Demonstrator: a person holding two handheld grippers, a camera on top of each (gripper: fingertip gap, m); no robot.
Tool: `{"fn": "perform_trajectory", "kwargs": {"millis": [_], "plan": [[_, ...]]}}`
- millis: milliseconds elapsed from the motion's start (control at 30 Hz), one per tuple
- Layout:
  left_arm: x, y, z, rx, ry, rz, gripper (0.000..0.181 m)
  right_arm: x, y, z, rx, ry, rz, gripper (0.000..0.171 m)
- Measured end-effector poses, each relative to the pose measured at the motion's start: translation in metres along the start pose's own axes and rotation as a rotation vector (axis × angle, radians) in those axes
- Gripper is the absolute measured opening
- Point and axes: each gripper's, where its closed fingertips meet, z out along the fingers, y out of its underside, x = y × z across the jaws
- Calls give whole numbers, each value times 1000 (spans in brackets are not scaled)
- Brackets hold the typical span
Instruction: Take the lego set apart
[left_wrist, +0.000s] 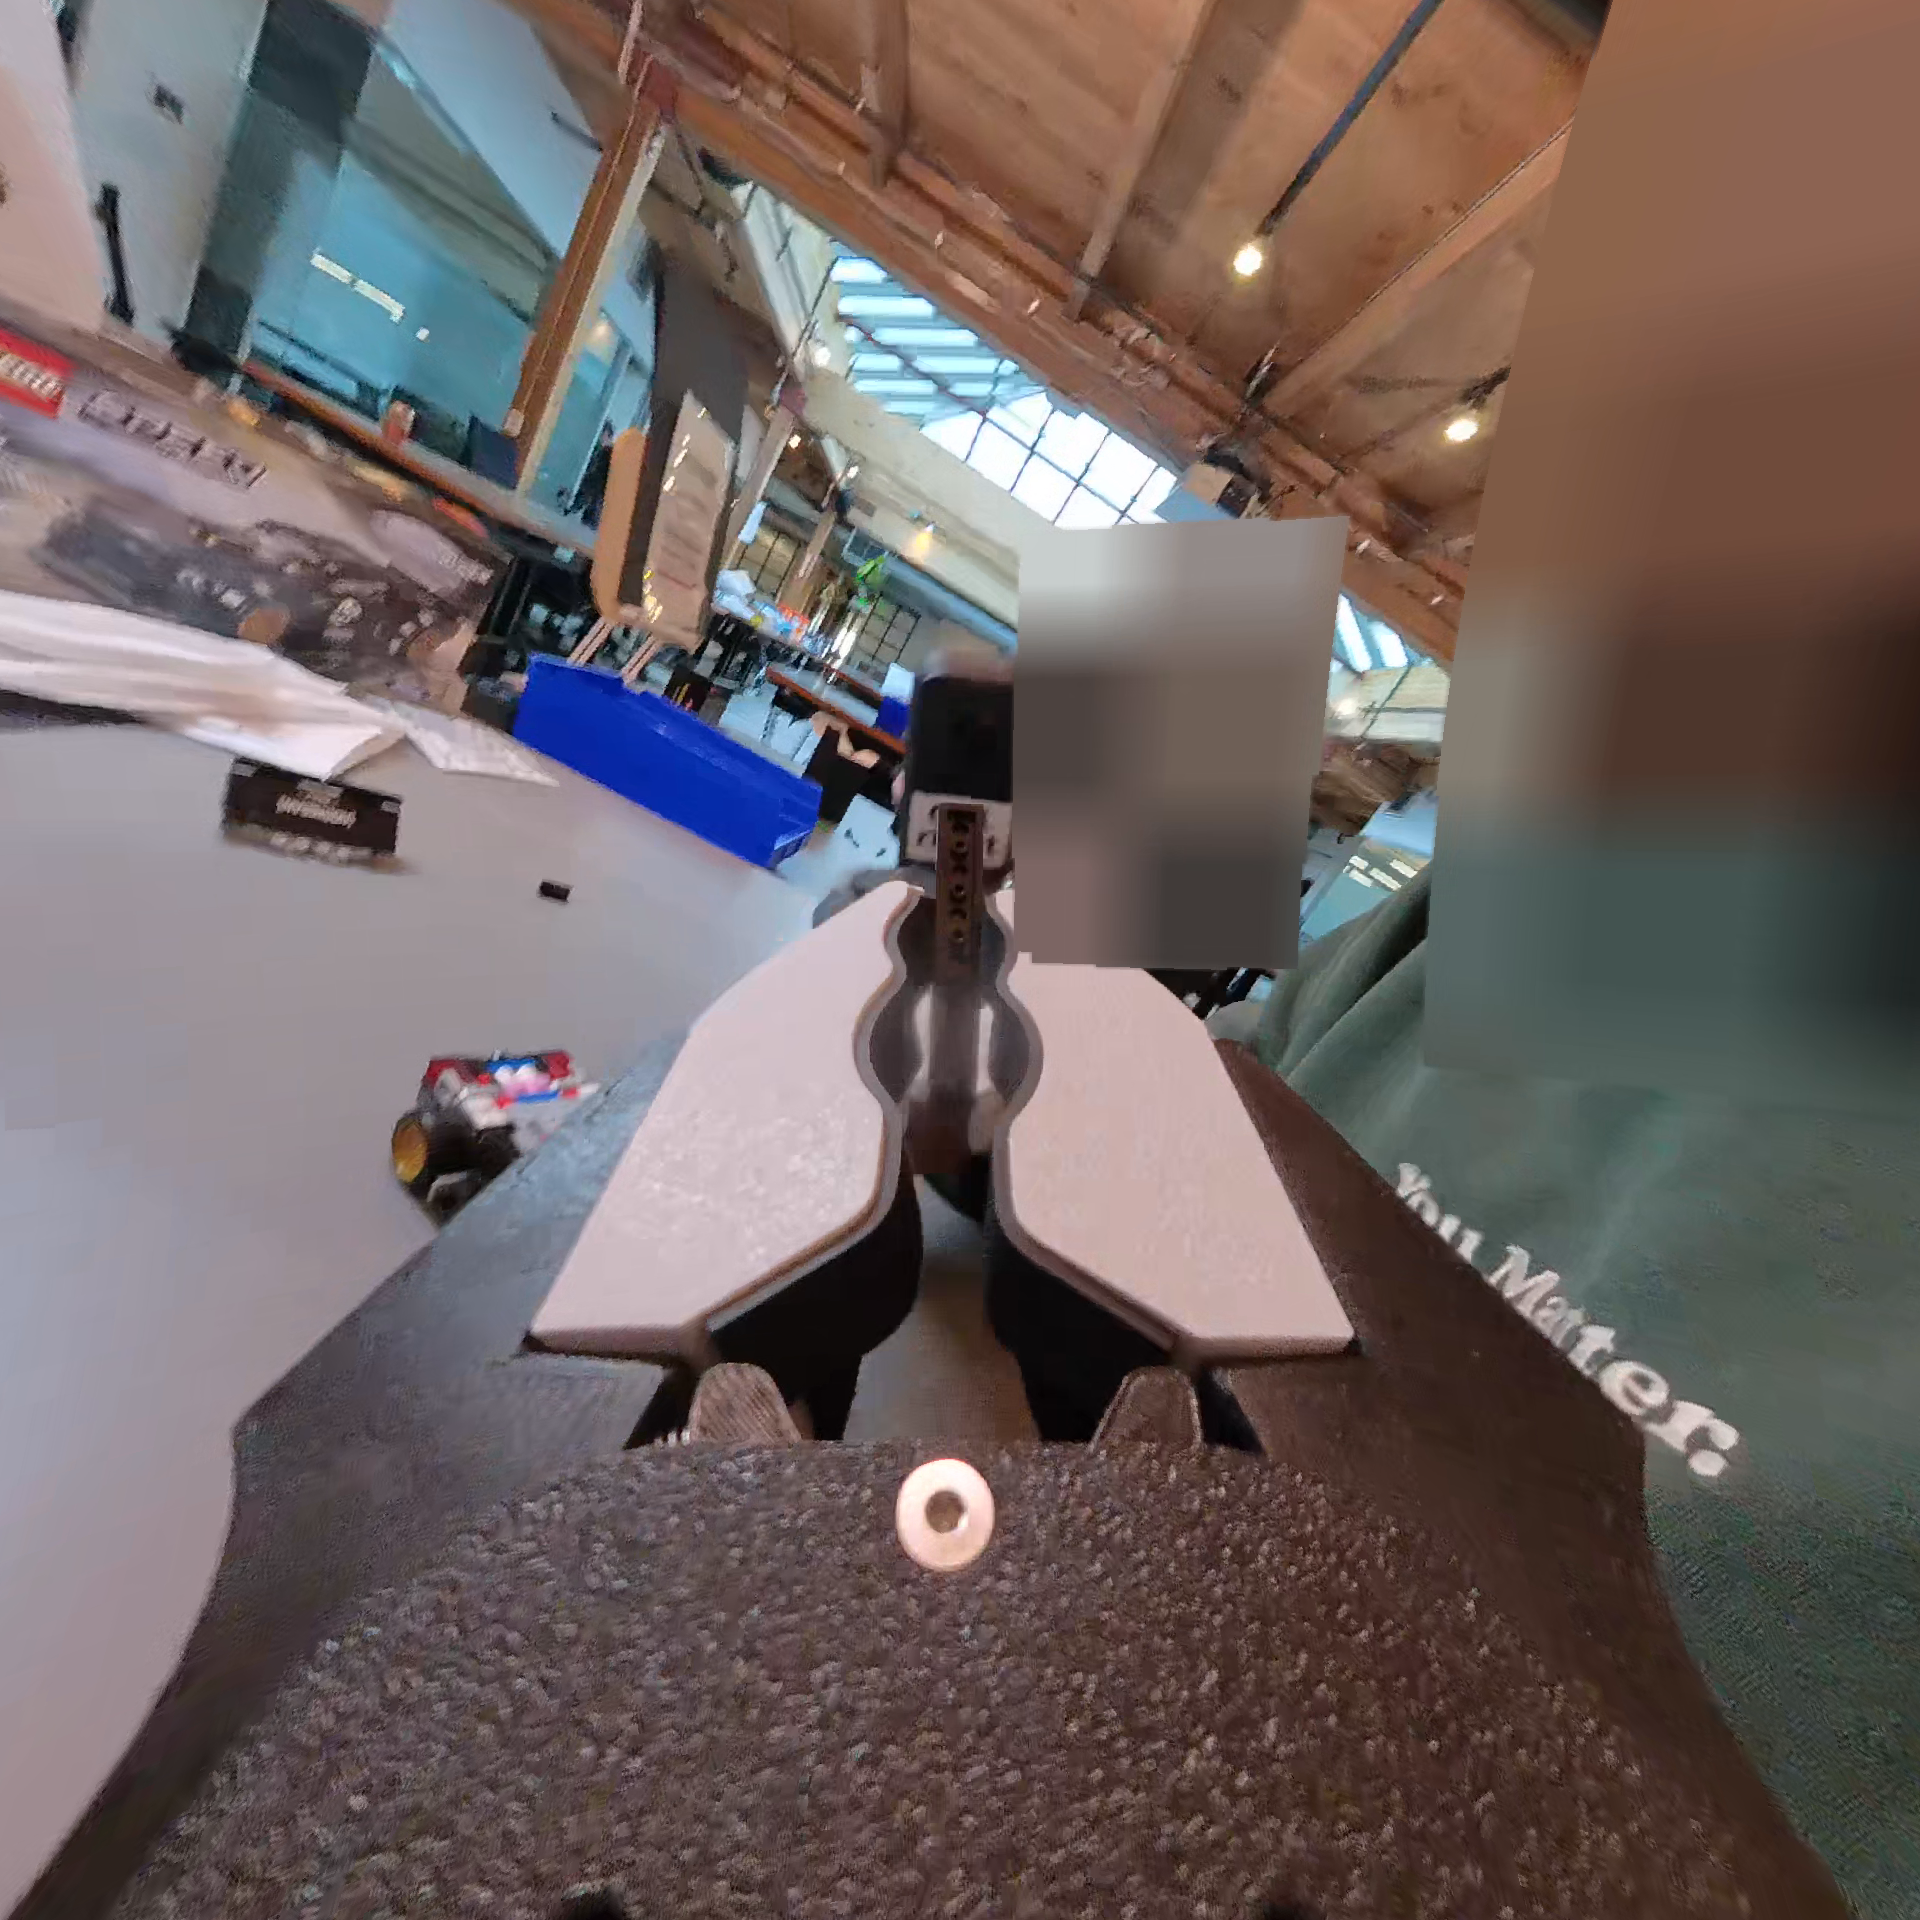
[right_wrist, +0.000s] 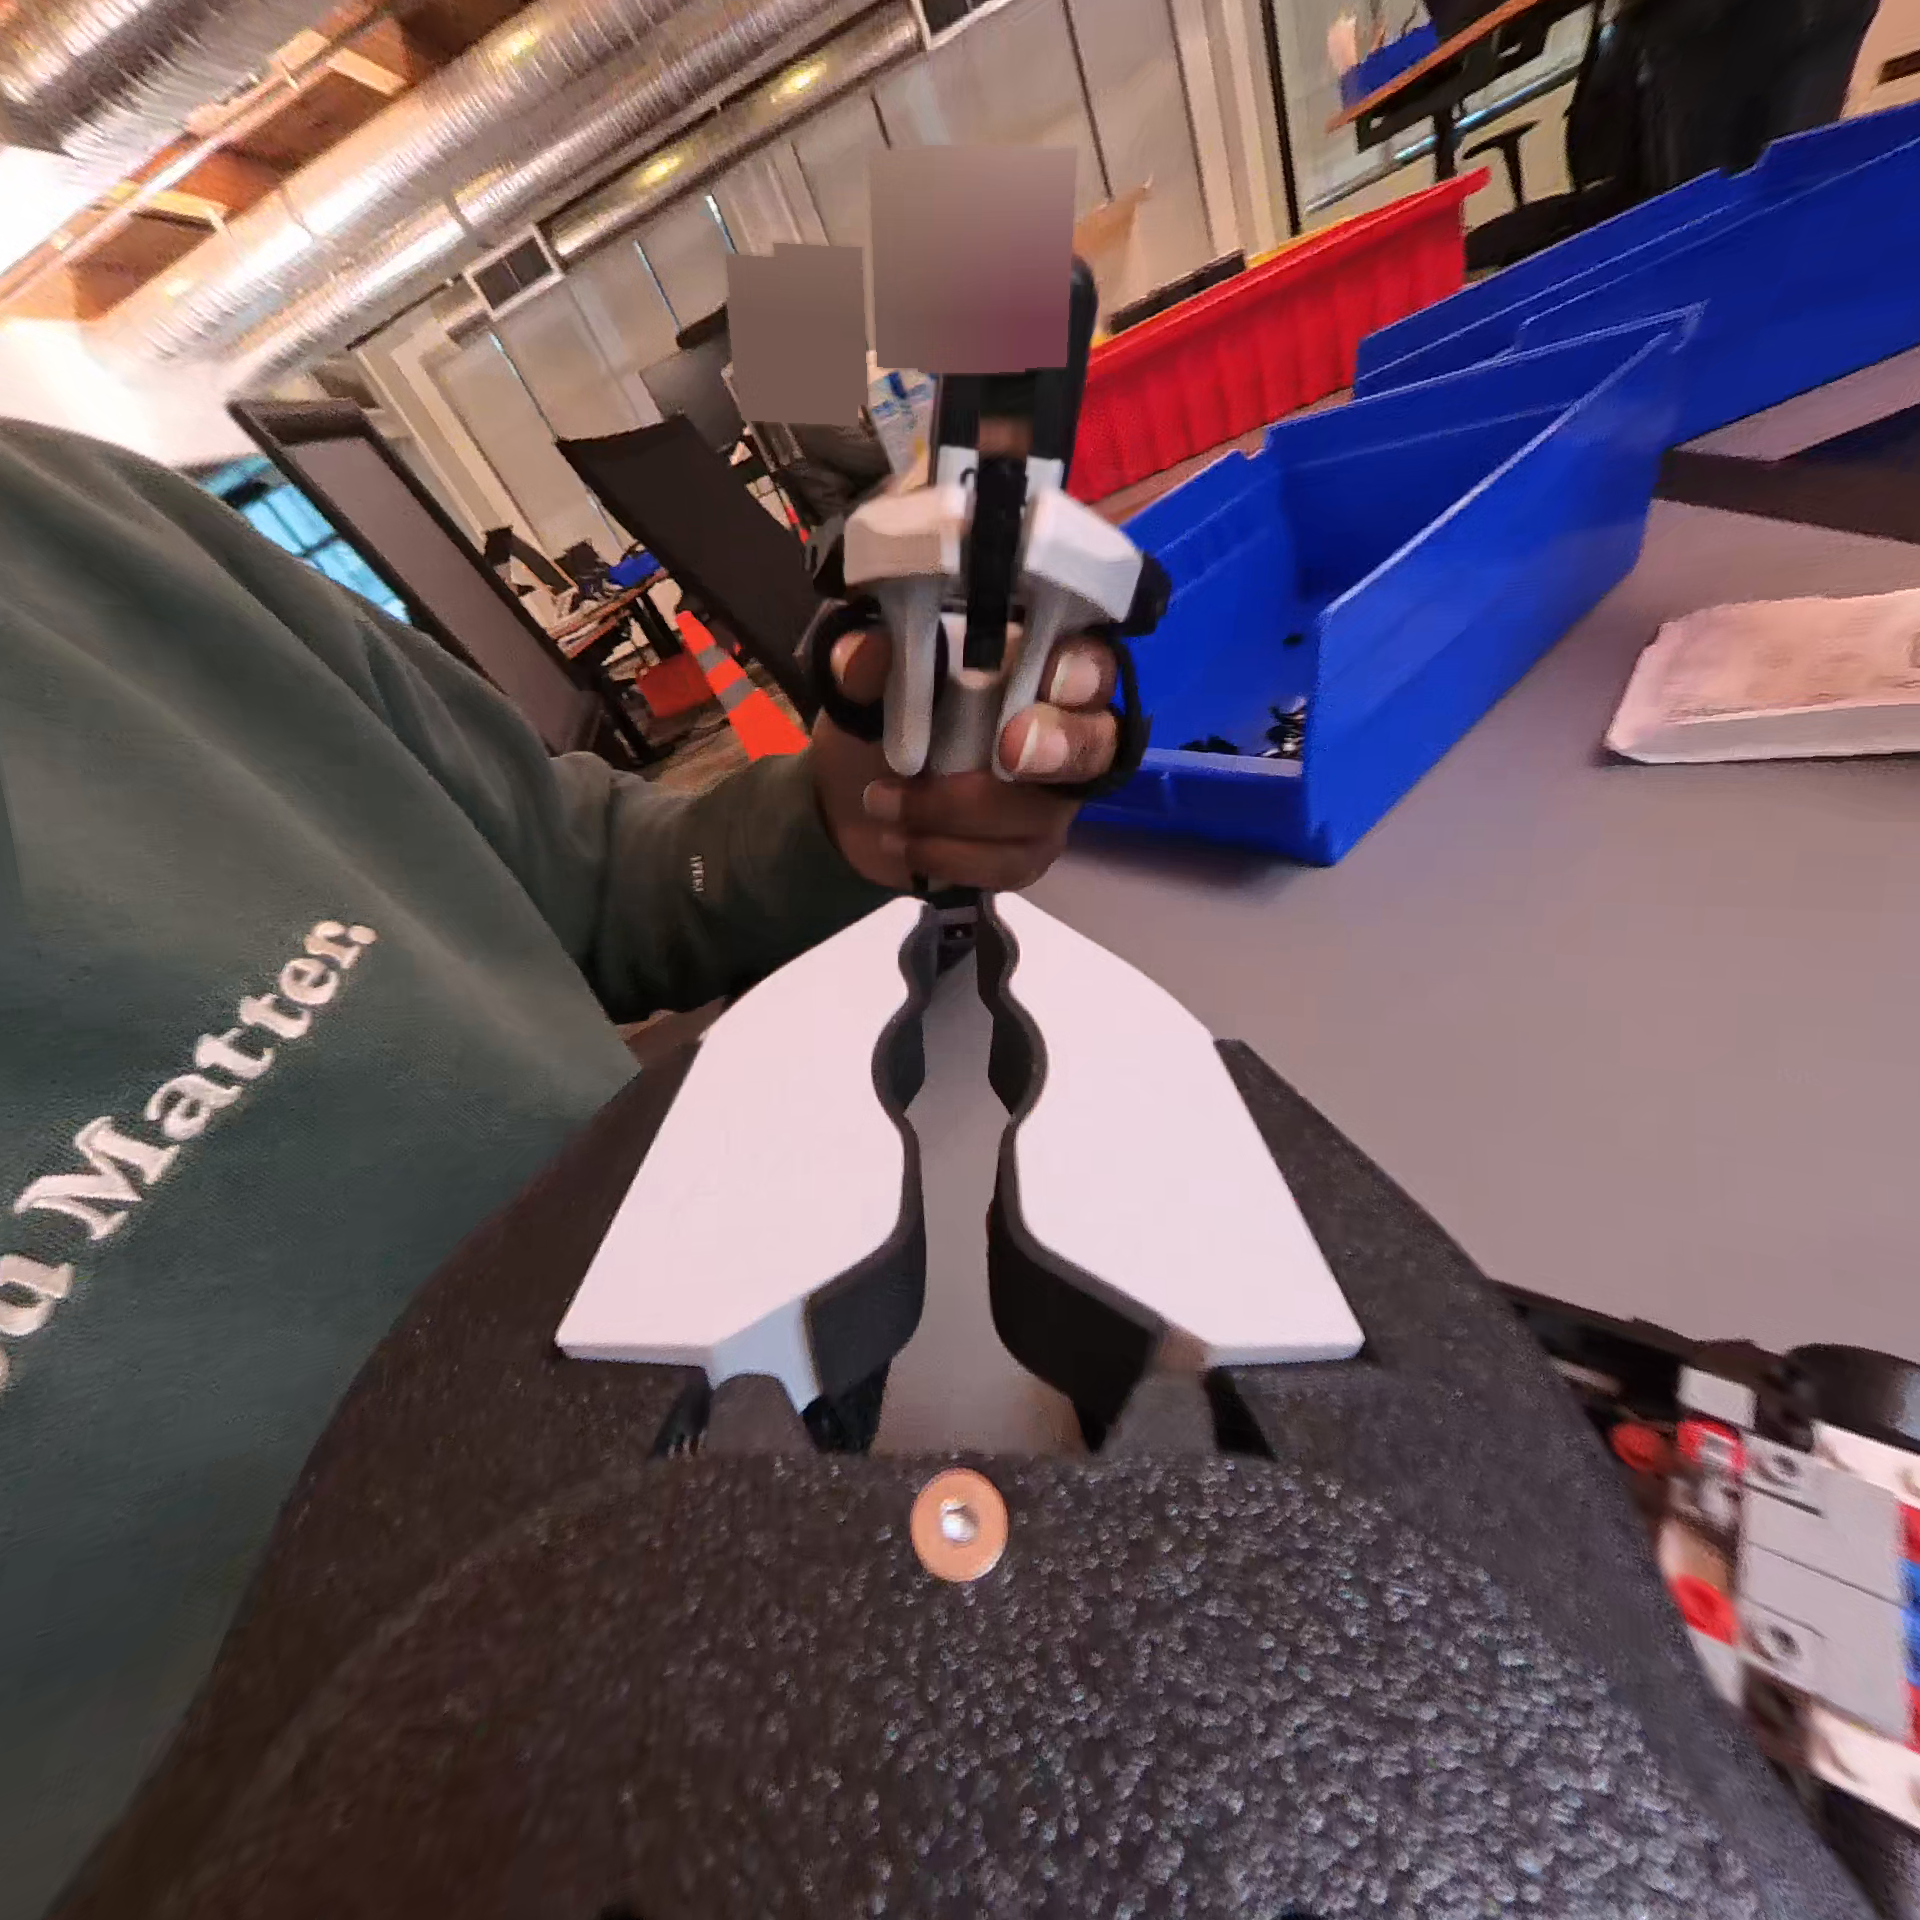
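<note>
Grippers face each other above the grey counter: the left gripper pinches one end of a thin black lego beam, while the right gripper is nearly closed on a dark piece, probably that beam's other end. A straight, steady pull apart seems best. The half-built lego car sits just below; the blue bin lies ahead with open room.

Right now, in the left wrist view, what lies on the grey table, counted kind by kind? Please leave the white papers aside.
Blue bin: 1
Printed set box: 1
Partly built model: 1
Flat black item: 1
Small black piece: 1
Total: 5
</note>
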Motion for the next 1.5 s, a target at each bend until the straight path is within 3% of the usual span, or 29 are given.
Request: {"fn": "perform_trajectory", "kwargs": {"millis": [167, 333, 467, 633, 767, 933, 1033, 1200, 1367, 1500], "plan": [[-21, 32, 5, -190, -89, 26, 9, 4, -2, -9, 50, 29, -25, 8], [-32, 35, 0, -200, -134, 16, 9, -1, 17, -4, -105, 57, -178, 8], [-39, 40, -2, -225, -172, 36, 9, -15, 68, 0, -461, 24, -326, 8], [-51, 50, -2, -255, -215, 8, 8, 2, 136, -21, -958, 138, -470, 8], [-54, 56, 0, -270, -223, -5, 8, -2, 129, -42, -1051, 150, -423, 8], [-54, 61, 1, -290, -226, -2, 8, 17, 130, -99, -1355, 294, -368, 8], [-52, 65, 2, -302, -224, 0, 8, 27, 137, -108, -1457, 321, -374, 8], [-51, 71, 2, -321, -225, -1, 8, 29, 136, -98, -1416, 313, -397, 10], [-48, 73, 3, -326, -210, -6, 8, 26, 137, -95, -1306, 274, -337, 32], [-43, 75, 6, -325, -181, -24, 8, 20, 124, -89, -1139, 265, -319, 34]]}}
